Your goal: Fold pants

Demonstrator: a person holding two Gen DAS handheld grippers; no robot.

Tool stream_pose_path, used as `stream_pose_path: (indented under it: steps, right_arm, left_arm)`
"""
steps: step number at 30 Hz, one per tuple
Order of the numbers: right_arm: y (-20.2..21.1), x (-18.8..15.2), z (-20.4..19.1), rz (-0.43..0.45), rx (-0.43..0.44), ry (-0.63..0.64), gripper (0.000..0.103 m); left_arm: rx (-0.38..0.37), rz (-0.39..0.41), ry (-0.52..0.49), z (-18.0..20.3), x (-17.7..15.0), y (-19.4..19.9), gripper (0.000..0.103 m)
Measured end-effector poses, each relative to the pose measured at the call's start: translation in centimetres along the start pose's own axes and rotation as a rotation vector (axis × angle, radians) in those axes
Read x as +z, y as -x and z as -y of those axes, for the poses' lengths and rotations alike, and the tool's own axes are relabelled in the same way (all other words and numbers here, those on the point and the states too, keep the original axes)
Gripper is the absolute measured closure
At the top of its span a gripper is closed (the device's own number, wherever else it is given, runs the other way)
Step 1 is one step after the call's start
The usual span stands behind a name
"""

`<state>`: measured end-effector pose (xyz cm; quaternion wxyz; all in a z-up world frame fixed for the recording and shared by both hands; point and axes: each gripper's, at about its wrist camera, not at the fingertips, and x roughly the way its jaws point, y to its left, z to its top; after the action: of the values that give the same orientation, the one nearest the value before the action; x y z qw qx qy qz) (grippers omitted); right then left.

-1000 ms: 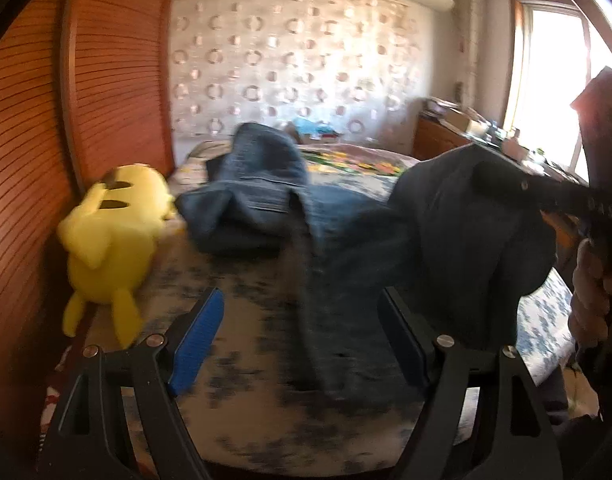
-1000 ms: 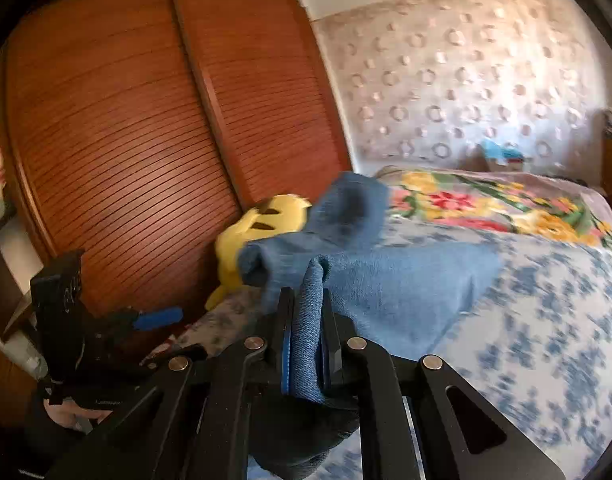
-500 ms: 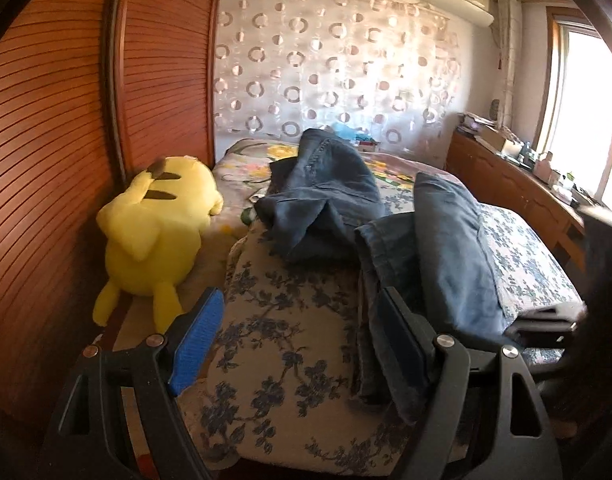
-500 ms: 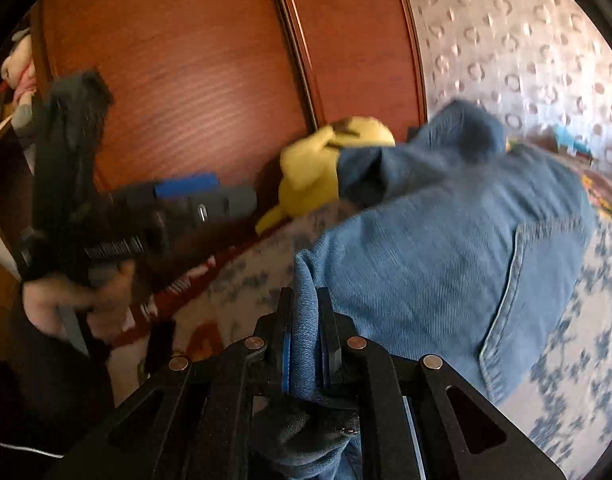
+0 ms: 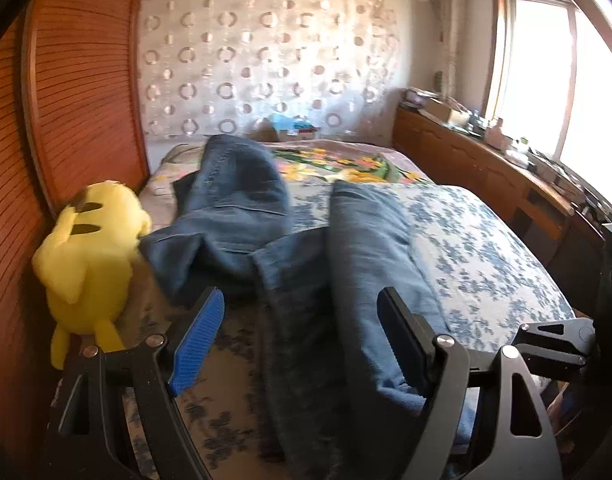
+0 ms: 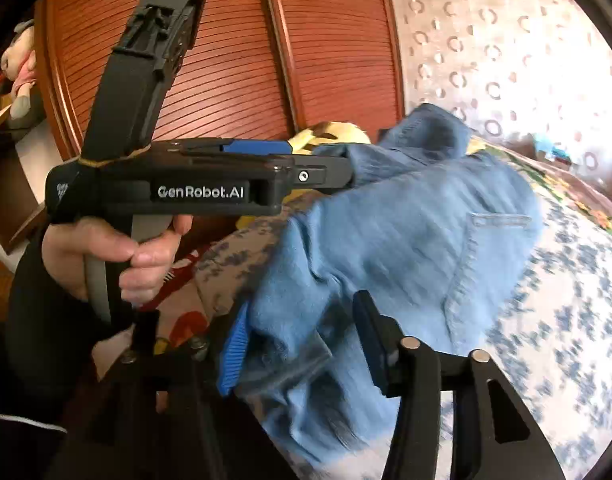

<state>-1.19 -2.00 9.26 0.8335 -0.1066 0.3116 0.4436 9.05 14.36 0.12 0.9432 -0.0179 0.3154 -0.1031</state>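
Blue denim pants (image 5: 345, 264) lie lengthwise on the bed, folded over, with a bunched part (image 5: 230, 200) at the far left near the plush. My left gripper (image 5: 302, 320) is open above the near end of the pants and holds nothing. My right gripper (image 6: 302, 328) is open, with the pants' waist end (image 6: 385, 248) lying loose between its fingers. The left gripper also shows from the side in the right wrist view (image 6: 333, 160), held in a hand.
The bed (image 5: 485, 240) has a blue-flowered cover. A yellow plush toy (image 5: 90, 248) sits at its left edge against the wooden wardrobe doors (image 5: 66, 120). A wooden sideboard (image 5: 485, 160) runs along the right under the window.
My right gripper has opened and let go of the pants, which now rest on the bed. My left gripper stayed open and moved in over the near end.
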Motion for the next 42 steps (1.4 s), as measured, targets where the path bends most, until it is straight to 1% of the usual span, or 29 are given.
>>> stream_pose_path:
  steps: [2, 5, 7, 9, 11, 12, 13, 14, 17, 18, 20, 21, 23, 26, 30, 32, 33, 36, 39, 42]
  right_arm:
    - [1.1, -0.6, 0.7, 0.005, -0.011, -0.015, 0.05]
    - [1.8, -1.3, 1.7, 0.016, -0.053, -0.046, 0.05]
    - [2.5, -1.6, 2.2, 0.02, -0.076, -0.061, 0.049]
    - [3.0, -1.7, 2.4, 0.03, -0.096, -0.065, 0.045]
    - [3.8, -1.8, 2.3, 0.042, -0.103, -0.071, 0.044]
    - [4.3, -1.8, 2.2, 0.049, -0.103, -0.069, 0.044]
    - [5.4, -2.0, 2.1, 0.055, -0.106, -0.066, 0.044]
    - [5.6, -2.0, 1.8, 0.061, -0.109, -0.063, 0.044]
    - [7.3, -2.6, 1.6, 0.078, -0.117, -0.07, 0.044]
    - [8.2, -2.7, 1.7, 0.084, -0.121, -0.07, 0.044]
    - [8.7, -3.0, 1.7, 0.087, -0.147, -0.07, 0.044]
    - [8.7, -3.0, 1.8, 0.084, -0.166, -0.07, 0.044]
    - [8.4, -3.0, 2.0, 0.079, -0.189, -0.076, 0.044]
    - [8.1, -2.6, 2.2, 0.075, -0.221, -0.086, 0.044]
    - [7.8, -1.9, 2.6, 0.085, -0.231, -0.108, 0.044]
    - [7.4, -1.5, 2.7, 0.093, -0.228, -0.114, 0.044]
    - [7.0, -1.2, 2.8, 0.096, -0.225, -0.114, 0.044]
    - [5.6, -0.3, 2.9, 0.095, -0.209, -0.111, 0.043]
    - [3.4, 0.5, 2.7, 0.087, -0.178, -0.103, 0.043]
    - [0.8, 1.1, 2.6, 0.053, -0.171, -0.091, 0.043]
  left_arm:
    - [-0.012, -0.016, -0.022, 0.9, 0.0, -0.6, 0.023]
    - [-0.011, -0.047, -0.042, 1.6, 0.0, -1.5, 0.023]
    - [-0.037, -0.056, -0.037, 1.8, -0.1, -1.8, 0.023]
    - [-0.067, -0.059, -0.032, 2.1, -0.1, -2.0, 0.023]
    - [-0.1, -0.063, -0.036, 2.5, 0.1, -2.1, 0.033]
    - [-0.114, -0.068, -0.042, 2.7, 0.1, -2.1, 0.036]
    - [-0.121, -0.072, -0.05, 3.0, 0.2, -2.2, 0.041]
    - [-0.122, -0.077, -0.059, 3.4, 0.2, -2.4, 0.05]
    - [-0.114, -0.115, -0.075, 3.8, -0.1, -3.2, 0.066]
    - [-0.113, -0.122, -0.077, 3.8, -0.2, -3.3, 0.069]
    - [-0.116, -0.127, -0.08, 3.8, -0.5, -3.5, 0.081]
    - [-0.118, -0.127, -0.079, 3.9, -0.6, -3.4, 0.084]
    - [-0.111, -0.125, -0.094, 4.1, -0.8, -2.9, 0.093]
    - [-0.101, -0.099, -0.1, 4.1, -1.0, -1.6, 0.096]
    - [-0.102, -0.028, -0.056, 3.4, -1.2, 1.6, 0.097]
    - [-0.087, -0.011, -0.036, 2.6, -1.7, 2.9, 0.097]
    - [-0.078, -0.017, -0.032, 2.2, -2.1, 3.0, 0.097]
    - [-0.021, -0.055, -0.012, 0.6, -3.6, 2.4, 0.097]
    - [0.005, -0.092, 0.012, -0.7, -4.7, 1.1, 0.097]
    - [0.015, -0.113, 0.02, -1.1, -5.5, 0.1, 0.097]
